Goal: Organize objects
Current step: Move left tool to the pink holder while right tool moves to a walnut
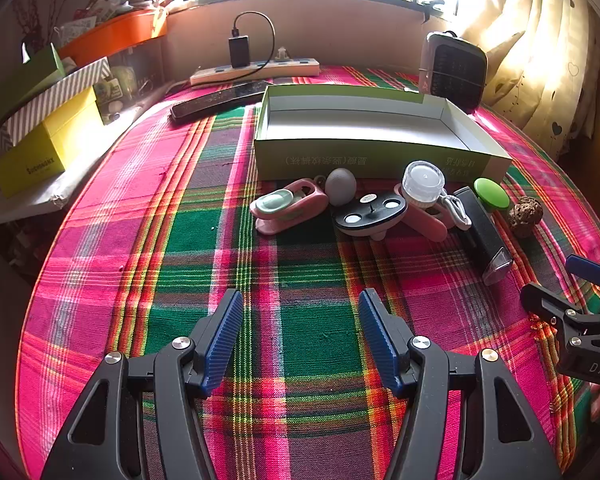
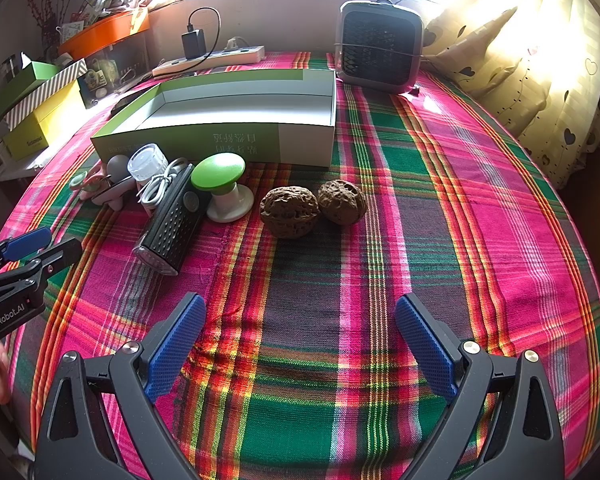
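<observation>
Left wrist view shows the green box [image 1: 380,156] at upper centre empty, the small items [image 1: 364,208] and walnuts [image 2: 314,206] all lined along its near wall, while left gripper [image 1: 300,340] and right gripper [image 2: 300,344] hover spread and empty, so sorting looks unstarted.

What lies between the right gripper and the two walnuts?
Nothing: in the right wrist view, only bare plaid tablecloth lies between the open right gripper and the two walnuts.
</observation>
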Demonstrator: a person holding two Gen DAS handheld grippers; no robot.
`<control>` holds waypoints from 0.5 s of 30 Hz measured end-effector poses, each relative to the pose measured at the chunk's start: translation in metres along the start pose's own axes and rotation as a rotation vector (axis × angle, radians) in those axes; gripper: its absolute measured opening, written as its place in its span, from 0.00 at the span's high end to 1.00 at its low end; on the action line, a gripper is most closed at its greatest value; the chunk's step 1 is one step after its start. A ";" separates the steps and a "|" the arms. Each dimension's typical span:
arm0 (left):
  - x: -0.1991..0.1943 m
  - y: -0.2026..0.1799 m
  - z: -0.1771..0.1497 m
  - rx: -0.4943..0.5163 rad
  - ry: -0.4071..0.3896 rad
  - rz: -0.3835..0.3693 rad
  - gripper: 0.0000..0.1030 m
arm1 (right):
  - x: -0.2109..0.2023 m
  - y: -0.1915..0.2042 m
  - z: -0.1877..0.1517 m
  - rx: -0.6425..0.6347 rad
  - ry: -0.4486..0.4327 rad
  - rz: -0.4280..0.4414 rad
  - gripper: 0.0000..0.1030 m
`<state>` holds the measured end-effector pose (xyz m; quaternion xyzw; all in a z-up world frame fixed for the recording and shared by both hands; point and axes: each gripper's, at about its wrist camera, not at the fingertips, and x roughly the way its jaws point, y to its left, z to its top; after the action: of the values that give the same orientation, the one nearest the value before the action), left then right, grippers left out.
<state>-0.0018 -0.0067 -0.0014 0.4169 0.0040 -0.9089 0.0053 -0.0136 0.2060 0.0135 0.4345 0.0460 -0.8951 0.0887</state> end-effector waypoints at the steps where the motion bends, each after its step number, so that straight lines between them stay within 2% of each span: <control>1: 0.000 0.000 0.000 0.000 0.000 0.000 0.42 | 0.000 0.000 0.000 0.000 0.000 0.000 0.07; 15: -0.001 0.001 -0.001 0.007 0.000 -0.007 0.42 | 0.000 0.000 0.000 0.001 0.000 0.003 0.07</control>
<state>-0.0008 -0.0080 -0.0013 0.4170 0.0023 -0.9089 0.0009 -0.0133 0.2064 0.0138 0.4346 0.0451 -0.8950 0.0897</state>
